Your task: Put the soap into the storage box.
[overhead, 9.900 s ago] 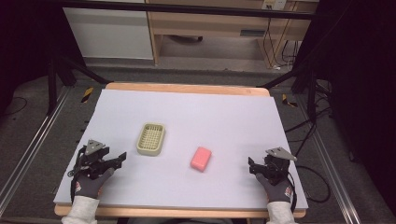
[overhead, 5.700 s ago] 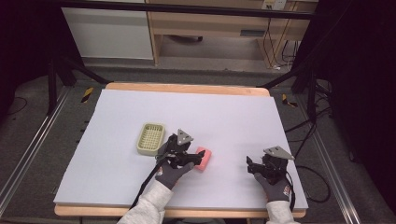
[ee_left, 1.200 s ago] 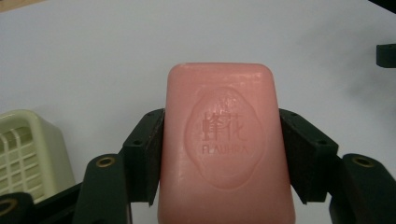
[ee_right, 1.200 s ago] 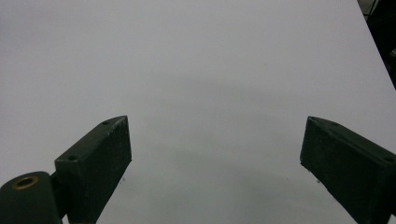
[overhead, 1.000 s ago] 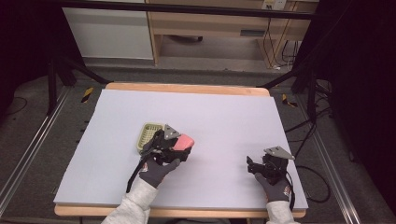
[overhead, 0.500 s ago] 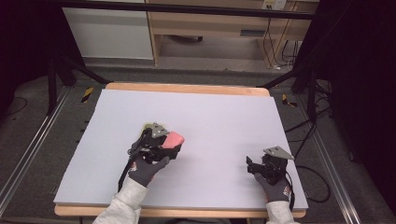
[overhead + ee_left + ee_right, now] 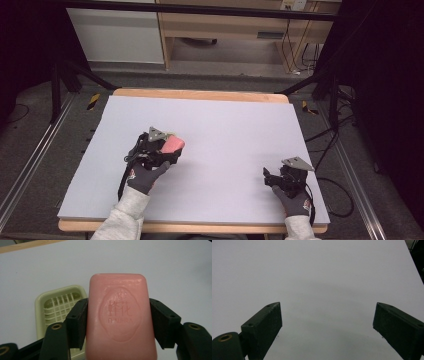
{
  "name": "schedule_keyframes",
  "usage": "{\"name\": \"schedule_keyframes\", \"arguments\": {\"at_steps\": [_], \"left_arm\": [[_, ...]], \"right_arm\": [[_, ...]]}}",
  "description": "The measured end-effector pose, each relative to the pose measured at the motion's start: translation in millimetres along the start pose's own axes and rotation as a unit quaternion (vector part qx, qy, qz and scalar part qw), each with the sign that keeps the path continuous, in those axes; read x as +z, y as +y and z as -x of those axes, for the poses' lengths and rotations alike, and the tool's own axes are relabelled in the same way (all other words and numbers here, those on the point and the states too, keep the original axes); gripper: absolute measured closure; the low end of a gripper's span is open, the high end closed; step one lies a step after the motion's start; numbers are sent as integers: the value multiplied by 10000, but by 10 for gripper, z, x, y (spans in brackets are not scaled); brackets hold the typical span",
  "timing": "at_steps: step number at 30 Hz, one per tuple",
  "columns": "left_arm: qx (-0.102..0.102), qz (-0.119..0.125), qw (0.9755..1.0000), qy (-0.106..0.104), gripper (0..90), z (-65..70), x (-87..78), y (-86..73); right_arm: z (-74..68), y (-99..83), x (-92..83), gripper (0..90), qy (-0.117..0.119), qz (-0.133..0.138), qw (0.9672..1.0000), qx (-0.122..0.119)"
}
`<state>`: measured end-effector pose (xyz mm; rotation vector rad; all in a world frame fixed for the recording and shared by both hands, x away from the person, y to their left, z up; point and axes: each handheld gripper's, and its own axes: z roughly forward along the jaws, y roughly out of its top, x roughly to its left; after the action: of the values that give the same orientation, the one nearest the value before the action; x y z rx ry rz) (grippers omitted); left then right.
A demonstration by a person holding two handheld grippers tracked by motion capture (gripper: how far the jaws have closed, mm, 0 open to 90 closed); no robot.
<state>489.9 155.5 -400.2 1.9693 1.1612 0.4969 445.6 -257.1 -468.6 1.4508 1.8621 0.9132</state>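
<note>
A pink soap bar (image 7: 120,315) with an embossed stamp is clamped between the jaws of my left gripper (image 7: 120,322), held up off the table. In the high view the left gripper (image 7: 162,148) is at the table's left-middle with the soap bar (image 7: 174,145) sticking out to its right. A pale yellow-green soap dish (image 7: 56,306) with a grid floor lies on the table just below and to the left of the soap, partly hidden by the left jaw. My right gripper (image 7: 270,176) rests open near the front right; in its own view the right gripper (image 7: 328,325) has nothing between its jaws.
The white table sheet (image 7: 235,120) has a wooden rim (image 7: 200,94) at the back. Tripod legs and cables (image 7: 320,107) stand on the floor beyond the right and left edges.
My left gripper has carried the soap leftward, and it now sits over the dish, covering it in the high view. Ten seconds ago the soap lay on the table. The right gripper has stayed put.
</note>
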Motion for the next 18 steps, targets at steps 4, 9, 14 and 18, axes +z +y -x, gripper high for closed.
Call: {"name": "schedule_keyframes", "arguments": {"at_steps": [4, 9, 14, 18], "left_arm": [[-48, -24, 10000, 80, 371, -67, 7, -4], [-91, -29, 9998, 147, 371, -121, 21, 3], [-132, -14, 9996, 238, 371, -160, 46, 21], [-155, -13, 9995, 282, 371, -202, 82, 42]], "right_arm": [[1, 0, 2, 88, 9, 1, 10000, 0], [0, 1, 1, 88, 16, -1, 10000, -5], [-5, 1, 5, 88, 19, -10, 10000, 1], [-6, 4, 5, 88, 17, 11, 10000, 3]]}}
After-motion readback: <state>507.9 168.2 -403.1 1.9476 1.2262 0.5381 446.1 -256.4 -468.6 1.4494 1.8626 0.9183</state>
